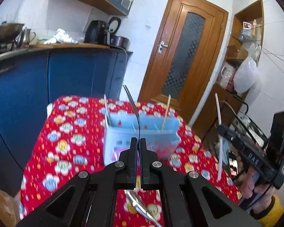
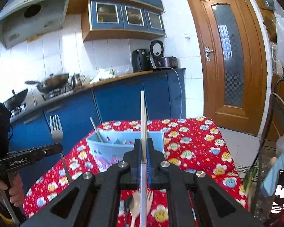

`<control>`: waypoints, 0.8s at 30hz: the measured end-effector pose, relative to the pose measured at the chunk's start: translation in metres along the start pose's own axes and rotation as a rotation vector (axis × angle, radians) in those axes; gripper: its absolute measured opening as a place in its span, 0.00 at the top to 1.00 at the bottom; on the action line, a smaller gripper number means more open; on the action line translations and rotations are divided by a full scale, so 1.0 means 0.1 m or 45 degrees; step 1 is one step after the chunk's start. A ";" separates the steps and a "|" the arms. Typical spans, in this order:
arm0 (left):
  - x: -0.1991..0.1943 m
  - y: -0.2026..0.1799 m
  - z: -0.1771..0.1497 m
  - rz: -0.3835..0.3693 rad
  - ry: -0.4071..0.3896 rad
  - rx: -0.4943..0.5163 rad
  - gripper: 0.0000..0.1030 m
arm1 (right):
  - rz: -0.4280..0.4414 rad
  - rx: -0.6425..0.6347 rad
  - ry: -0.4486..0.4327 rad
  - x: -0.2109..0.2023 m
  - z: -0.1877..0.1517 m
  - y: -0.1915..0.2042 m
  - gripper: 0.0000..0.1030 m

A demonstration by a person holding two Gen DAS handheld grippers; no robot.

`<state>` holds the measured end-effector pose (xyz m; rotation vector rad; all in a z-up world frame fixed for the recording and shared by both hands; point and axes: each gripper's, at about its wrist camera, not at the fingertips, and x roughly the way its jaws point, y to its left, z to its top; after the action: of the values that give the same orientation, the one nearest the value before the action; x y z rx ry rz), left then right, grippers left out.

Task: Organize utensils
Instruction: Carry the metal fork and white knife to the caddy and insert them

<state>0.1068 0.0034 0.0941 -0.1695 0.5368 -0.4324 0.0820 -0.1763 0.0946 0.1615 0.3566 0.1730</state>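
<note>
Red flowered cloth covers the counter (image 2: 198, 141) in a blue-cabinet kitchen, and both tongs are raised above it with a utensil each.

Nearest, loose cutlery lies on the cloth under the tools: a pale spoon (image 2: 135, 208) and what looks like a matching fork beneath the right tongs, and a metal piece beneath the left.

The left tongs (image 1: 138, 141) are pinched narrow on a metal fork (image 2: 56, 130), held upright, tines up, handle hanging below the jaws. The right tongs (image 2: 143, 141) are clamped on a white chopstick (image 2: 142, 117), also upright, with a second slim stick apparently just behind it. Holding them vertical probably suits dropping each one straight down into a slot.

Just beyond both tools stands the light blue divided holder (image 1: 142, 132), open at the top. A metal handle (image 1: 107, 109) leans in its left compartment and a wooden stick (image 1: 166, 111) in its right, so sorting seems partly done.

Farther back are the stove with a wok (image 2: 55, 81) and a wooden door (image 2: 229, 56).
</note>
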 end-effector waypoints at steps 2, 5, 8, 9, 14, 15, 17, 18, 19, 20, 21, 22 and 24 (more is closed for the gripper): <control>0.02 0.00 0.14 0.016 -0.034 0.013 0.98 | 0.013 0.022 -0.018 0.10 0.04 -0.04 0.94; 0.05 -0.02 0.36 0.045 -0.098 0.043 0.98 | 0.027 0.045 -0.037 0.21 0.07 -0.09 0.94; 0.10 -0.04 0.58 0.089 -0.178 0.087 0.98 | 0.023 0.052 -0.052 0.31 0.09 -0.14 0.94; 0.11 -0.05 0.62 0.102 -0.193 0.096 0.98 | 0.025 0.057 -0.055 0.34 0.10 -0.15 0.93; 0.32 -0.04 0.75 0.164 -0.240 0.134 0.98 | 0.039 0.072 -0.088 0.52 0.15 -0.23 0.93; 0.36 -0.03 0.76 0.174 -0.239 0.140 0.98 | 0.038 0.069 -0.101 0.57 0.17 -0.23 0.93; 0.46 0.00 0.74 0.188 -0.232 0.143 0.98 | 0.027 0.053 -0.127 0.65 0.20 -0.23 0.93; 0.51 0.03 0.73 0.190 -0.223 0.139 0.98 | 0.023 0.048 -0.136 0.68 0.21 -0.23 0.93; 0.55 0.04 0.71 0.192 -0.216 0.135 0.98 | 0.021 0.045 -0.150 0.73 0.23 -0.23 0.93; 0.59 0.07 0.69 0.192 -0.208 0.130 0.98 | 0.018 0.044 -0.159 0.76 0.23 -0.23 0.93; 0.63 0.09 0.67 0.193 -0.201 0.124 0.98 | 0.009 0.043 -0.172 0.83 0.25 -0.23 0.93; 0.66 0.11 0.65 0.190 -0.194 0.122 0.98 | 0.006 0.042 -0.182 0.87 0.26 -0.23 0.93; 0.73 0.13 0.60 0.189 -0.180 0.123 0.98 | -0.009 0.040 -0.200 0.98 0.27 -0.23 0.93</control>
<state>0.1996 -0.0142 0.1081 -0.0663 0.3860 -0.2982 0.1855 -0.1830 0.0830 0.2037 0.2037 0.1467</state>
